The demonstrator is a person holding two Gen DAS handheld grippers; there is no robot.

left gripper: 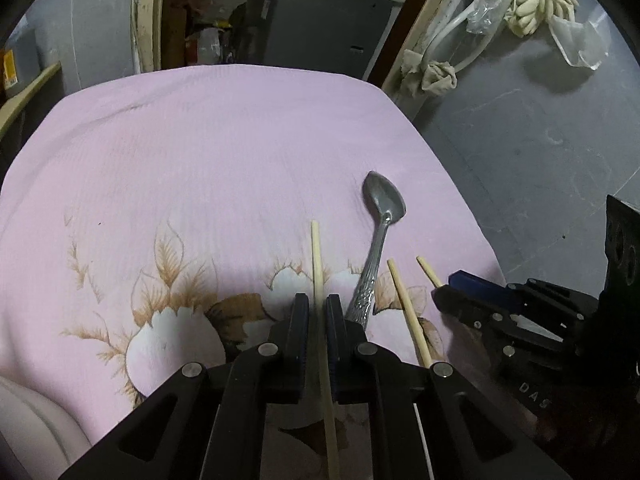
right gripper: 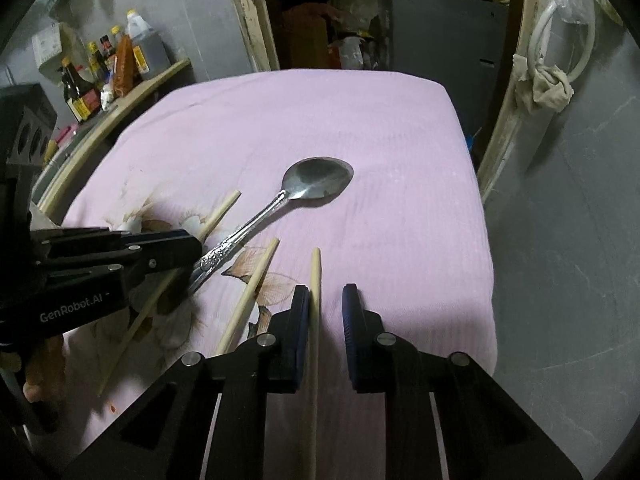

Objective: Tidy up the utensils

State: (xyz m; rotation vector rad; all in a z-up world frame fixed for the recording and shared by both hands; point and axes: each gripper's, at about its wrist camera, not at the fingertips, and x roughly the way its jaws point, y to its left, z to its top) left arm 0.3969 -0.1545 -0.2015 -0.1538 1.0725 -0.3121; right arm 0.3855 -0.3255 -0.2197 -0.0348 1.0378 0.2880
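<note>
Three pale wooden chopsticks and a metal spoon (left gripper: 383, 200) (right gripper: 316, 178) lie on a pink flowered cloth (left gripper: 200, 140) (right gripper: 380, 120). My left gripper (left gripper: 317, 304) (right gripper: 196, 246) is shut on one chopstick (left gripper: 317, 256) (right gripper: 222, 210), which sticks out ahead of the fingers just left of the spoon's handle. A second chopstick (right gripper: 315, 280) lies between the fingers of my right gripper (right gripper: 326, 296) (left gripper: 444, 290), against the left pad, and the right pad stands apart from it. The third chopstick (left gripper: 408, 312) (right gripper: 254, 284) lies loose between the two grippers.
The cloth-covered table drops off at its right edge to a grey floor (left gripper: 540, 140). Sauce bottles (right gripper: 100, 68) stand on a wooden shelf to the left. A wooden frame with a hose and rags (left gripper: 436, 72) leans at the back right.
</note>
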